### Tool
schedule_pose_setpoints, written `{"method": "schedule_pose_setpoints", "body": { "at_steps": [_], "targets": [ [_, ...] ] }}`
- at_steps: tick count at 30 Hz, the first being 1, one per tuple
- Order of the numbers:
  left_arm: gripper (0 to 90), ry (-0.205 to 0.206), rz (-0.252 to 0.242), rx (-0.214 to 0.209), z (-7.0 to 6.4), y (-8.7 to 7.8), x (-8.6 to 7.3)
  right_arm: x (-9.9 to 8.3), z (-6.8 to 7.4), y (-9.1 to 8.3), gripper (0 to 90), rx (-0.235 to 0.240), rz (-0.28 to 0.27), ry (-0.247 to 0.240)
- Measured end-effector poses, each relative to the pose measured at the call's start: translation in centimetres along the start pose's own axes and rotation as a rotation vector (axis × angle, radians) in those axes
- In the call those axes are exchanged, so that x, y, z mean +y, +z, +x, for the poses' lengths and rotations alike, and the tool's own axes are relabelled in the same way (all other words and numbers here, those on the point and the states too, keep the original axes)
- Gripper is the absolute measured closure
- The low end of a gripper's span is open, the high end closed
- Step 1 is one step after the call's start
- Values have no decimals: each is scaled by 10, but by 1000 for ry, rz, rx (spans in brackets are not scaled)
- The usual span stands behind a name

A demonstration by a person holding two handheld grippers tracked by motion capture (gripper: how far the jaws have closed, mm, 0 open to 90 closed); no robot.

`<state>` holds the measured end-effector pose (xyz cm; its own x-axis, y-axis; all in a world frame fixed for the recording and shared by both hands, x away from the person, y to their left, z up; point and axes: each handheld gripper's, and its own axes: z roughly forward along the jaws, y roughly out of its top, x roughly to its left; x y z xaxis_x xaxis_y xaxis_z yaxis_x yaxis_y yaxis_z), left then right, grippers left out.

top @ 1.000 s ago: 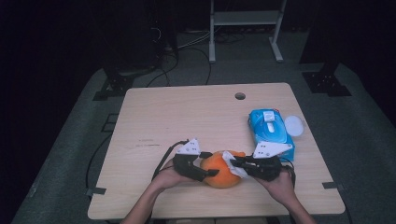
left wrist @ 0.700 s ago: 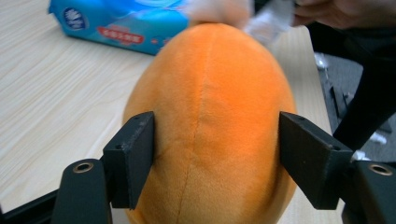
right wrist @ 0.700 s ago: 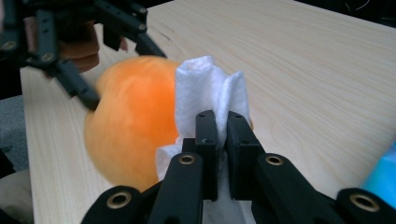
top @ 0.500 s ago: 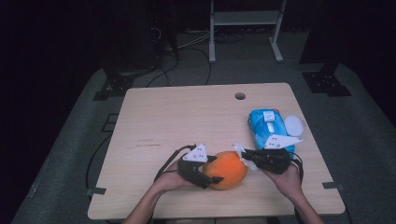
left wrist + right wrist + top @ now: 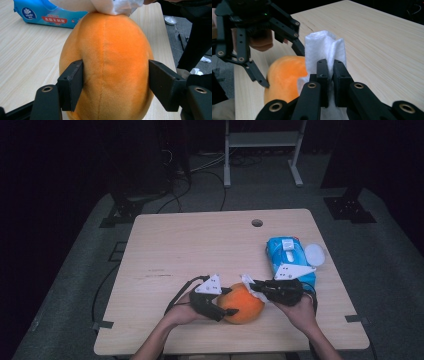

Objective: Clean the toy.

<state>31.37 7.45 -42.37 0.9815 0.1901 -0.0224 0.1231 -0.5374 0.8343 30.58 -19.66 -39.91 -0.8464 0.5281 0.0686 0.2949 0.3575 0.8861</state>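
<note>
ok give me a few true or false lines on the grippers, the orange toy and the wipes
1. The left gripper clamps the orange plush toy between its jaws. True.
2. The right gripper is open and holds nothing. False: it is shut on a white wipe.
3. The wipe touches the toy. True.
4. The blue wipes pack lies left of the toy in the high view. False: it lies to the right.
5. The toy rests on the pack. False: it sits on the table.

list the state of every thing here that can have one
left gripper: shut on the orange plush toy
orange plush toy: lying on the table, wipe pressed on top
right gripper: shut on the white wipe
white wipe: crumpled
blue wipes pack: lying flat
</note>
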Motion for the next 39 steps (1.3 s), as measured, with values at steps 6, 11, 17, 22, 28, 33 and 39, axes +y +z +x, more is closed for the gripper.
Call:
{"method": "schedule_pose_setpoints", "body": {
  "at_steps": [6, 11, 17, 22, 28, 33, 39],
  "targets": [
    [328, -2, -10, -4, 0, 0, 0, -12, -17, -6, 838, -33, 9, 58],
    [331, 15, 6, 9, -3, 2, 4, -4, -7, -2, 838, -19, 5, 30],
    [334, 28, 8, 15, -5, 3, 5, 10, 11, 10, 837, 37, -7, -16],
    [336, 25, 8, 14, -4, 1, 3, 18, 20, 18, 838, 43, 14, -65],
    [335, 16, -2, 13, -2, 1, 2, 7, 0, 9, 838, -1, 19, -7],
    [336, 18, -12, 12, -1, 0, 3, -5, -9, -3, 838, -43, 30, 17],
    [343, 18, -8, 25, -2, 2, 5, 0, 2, -1, 837, -25, 11, 0]
  ]
}}
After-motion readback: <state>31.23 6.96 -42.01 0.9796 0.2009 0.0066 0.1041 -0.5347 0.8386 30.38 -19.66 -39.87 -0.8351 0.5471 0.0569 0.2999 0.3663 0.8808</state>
